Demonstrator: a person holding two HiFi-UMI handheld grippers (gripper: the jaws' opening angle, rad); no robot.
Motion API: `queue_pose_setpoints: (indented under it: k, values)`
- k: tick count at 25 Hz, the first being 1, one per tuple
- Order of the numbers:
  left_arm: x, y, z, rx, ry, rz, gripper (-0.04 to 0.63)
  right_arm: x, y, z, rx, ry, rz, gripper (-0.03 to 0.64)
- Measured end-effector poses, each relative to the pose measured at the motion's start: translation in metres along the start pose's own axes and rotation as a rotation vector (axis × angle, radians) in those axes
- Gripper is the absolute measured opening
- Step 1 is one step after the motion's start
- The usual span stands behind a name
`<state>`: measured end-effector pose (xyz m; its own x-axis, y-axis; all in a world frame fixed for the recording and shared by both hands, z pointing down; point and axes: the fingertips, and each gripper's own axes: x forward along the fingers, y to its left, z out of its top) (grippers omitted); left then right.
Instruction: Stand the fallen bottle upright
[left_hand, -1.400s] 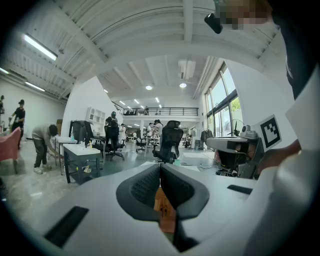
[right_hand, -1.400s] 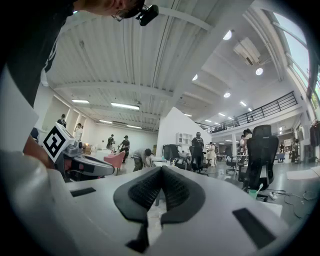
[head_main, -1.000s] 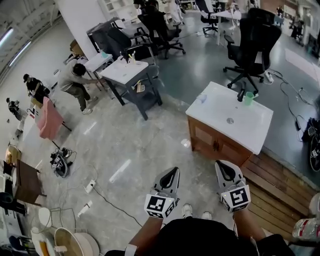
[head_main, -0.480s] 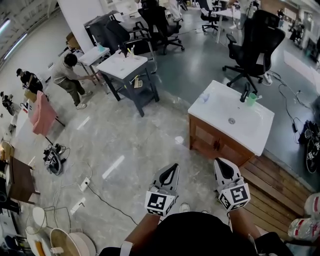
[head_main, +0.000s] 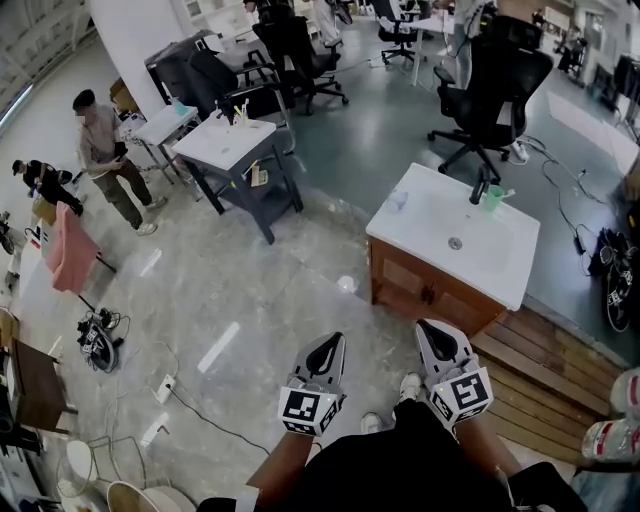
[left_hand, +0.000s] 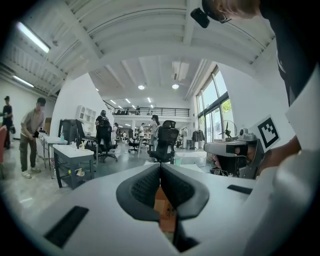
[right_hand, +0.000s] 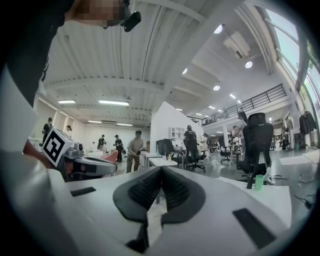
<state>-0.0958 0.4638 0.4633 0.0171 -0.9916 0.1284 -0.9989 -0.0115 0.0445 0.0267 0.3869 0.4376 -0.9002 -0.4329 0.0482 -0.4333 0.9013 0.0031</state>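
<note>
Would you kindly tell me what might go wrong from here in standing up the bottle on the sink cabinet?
1. The fallen bottle is clear and lies near the countertop's left edge; a clumsy nudge might roll it off.
2. The left gripper and right gripper are both shut; they must open before reaching it.
3. The green cup stands beside the faucet; a wide sweep may topple it.

White basin top (head_main: 420, 215) on brown wooden cabinet (head_main: 425, 290), green cup (head_main: 494, 197), black chair (head_main: 497, 75), pink cloth (head_main: 70, 250), grey floor (head_main: 250, 290).
</note>
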Motion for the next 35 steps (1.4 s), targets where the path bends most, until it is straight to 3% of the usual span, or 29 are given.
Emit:
queue_pose_setpoints:
  k: [5,10,26,31,35]
  values:
    - [0.036,0.015,-0.004,-0.019,0.016,-0.009,0.018,0.022,-0.026,-0.004,-0.013,0.010,-0.009,0.015]
    - [0.090,0.024,0.003,-0.018,0.027,-0.023,0.018,0.055,-0.073,-0.005,0.037,0.000,-0.033,0.015]
    - [0.265,0.060,0.026,0.011,0.085,-0.021,0.018,0.168,-0.211,-0.001,0.098,0.025,0.021,0.015]
    - [0.321,0.066,0.024,0.013,0.116,-0.024,0.018,0.195,-0.248,-0.004,0.032,0.051,0.031,0.015]
    - [0.361,0.064,0.025,0.018,0.139,-0.037,0.018,0.211,-0.279,-0.005,0.036,0.057,0.031,0.015]
